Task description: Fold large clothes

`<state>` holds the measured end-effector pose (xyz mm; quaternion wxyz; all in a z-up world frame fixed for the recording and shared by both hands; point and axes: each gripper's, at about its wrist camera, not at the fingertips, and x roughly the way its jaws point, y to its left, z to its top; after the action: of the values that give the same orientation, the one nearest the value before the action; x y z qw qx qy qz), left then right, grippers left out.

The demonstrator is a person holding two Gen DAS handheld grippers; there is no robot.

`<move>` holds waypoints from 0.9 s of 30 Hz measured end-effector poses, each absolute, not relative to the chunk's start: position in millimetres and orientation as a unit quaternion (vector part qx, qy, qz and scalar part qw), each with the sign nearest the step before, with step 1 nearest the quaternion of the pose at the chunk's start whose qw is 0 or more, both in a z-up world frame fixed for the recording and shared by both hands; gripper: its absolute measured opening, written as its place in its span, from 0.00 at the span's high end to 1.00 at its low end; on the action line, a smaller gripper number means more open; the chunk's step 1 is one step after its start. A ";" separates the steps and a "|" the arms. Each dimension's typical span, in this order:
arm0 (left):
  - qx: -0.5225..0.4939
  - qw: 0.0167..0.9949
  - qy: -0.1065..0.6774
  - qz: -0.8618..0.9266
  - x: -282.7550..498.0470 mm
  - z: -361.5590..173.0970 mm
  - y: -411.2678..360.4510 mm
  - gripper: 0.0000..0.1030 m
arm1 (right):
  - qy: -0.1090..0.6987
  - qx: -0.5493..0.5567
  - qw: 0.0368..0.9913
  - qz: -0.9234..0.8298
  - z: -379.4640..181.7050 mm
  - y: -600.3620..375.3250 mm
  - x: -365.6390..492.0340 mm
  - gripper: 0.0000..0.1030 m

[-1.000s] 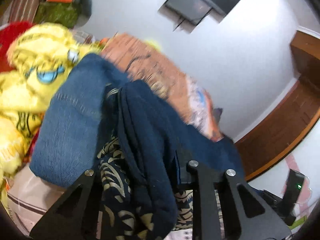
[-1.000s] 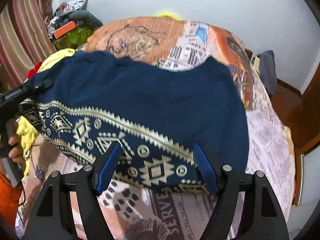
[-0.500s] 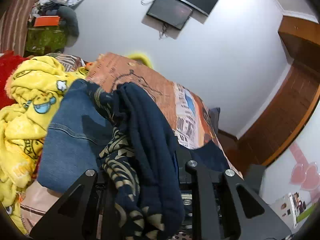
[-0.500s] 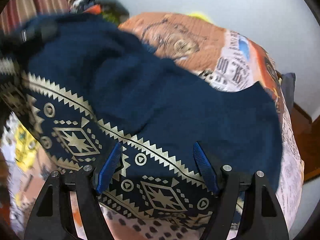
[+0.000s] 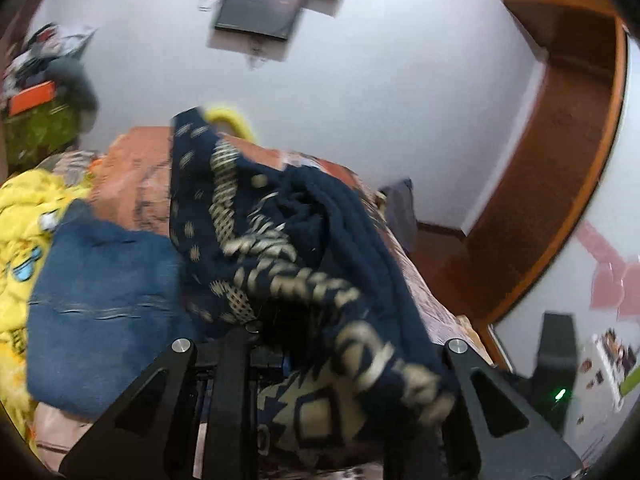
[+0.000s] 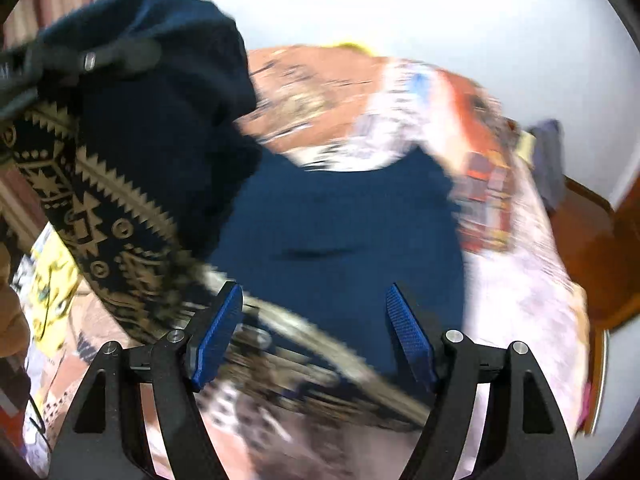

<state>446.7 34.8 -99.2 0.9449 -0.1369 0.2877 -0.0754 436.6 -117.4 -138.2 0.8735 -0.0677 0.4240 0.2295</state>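
A large navy garment [image 6: 340,240] with a gold patterned border lies spread on the bed. My left gripper [image 5: 276,340] is shut on a bunched edge of this garment [image 5: 320,248], and the cloth drapes over its fingers and hides the right one. In the right wrist view the left gripper [image 6: 88,60] holds that edge high at the upper left, with the border hanging down below it. Low over the garment's near border my right gripper [image 6: 314,332] stands open, and its blue pads [image 6: 216,340] press on nothing.
Folded blue jeans [image 5: 100,300] and a yellow cartoon blanket [image 5: 24,220] lie at the left of the bed. The printed bedsheet [image 6: 520,280] shows on the right. A wooden door frame [image 5: 560,160] stands beyond the bed, with a screen [image 5: 260,12] on the wall.
My left gripper has lifted the garment's edge and carried it up and across, so the cloth now hangs doubled over the flat part. The right gripper is about where it was and still open.
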 end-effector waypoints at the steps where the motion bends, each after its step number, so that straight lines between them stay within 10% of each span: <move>1: -0.133 0.943 0.293 -0.084 449.3 -100.5 25.3 0.83 | 0.425 -0.060 0.877 0.216 -137.3 -131.6 436.7 0.31; 17: -0.029 0.873 0.447 -0.195 461.1 -189.7 -109.4 0.82 | 0.454 0.035 0.883 0.109 -142.6 -261.5 429.2 0.31; 27: 0.078 0.880 0.425 -0.196 406.4 -161.3 -132.9 0.55 | 0.418 0.011 0.898 0.136 -118.0 -258.4 406.9 0.31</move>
<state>406.4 -132.9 -161.3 0.8803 0.0779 0.4251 -0.1956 406.9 -258.4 -118.0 0.8980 0.0112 0.4182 0.1363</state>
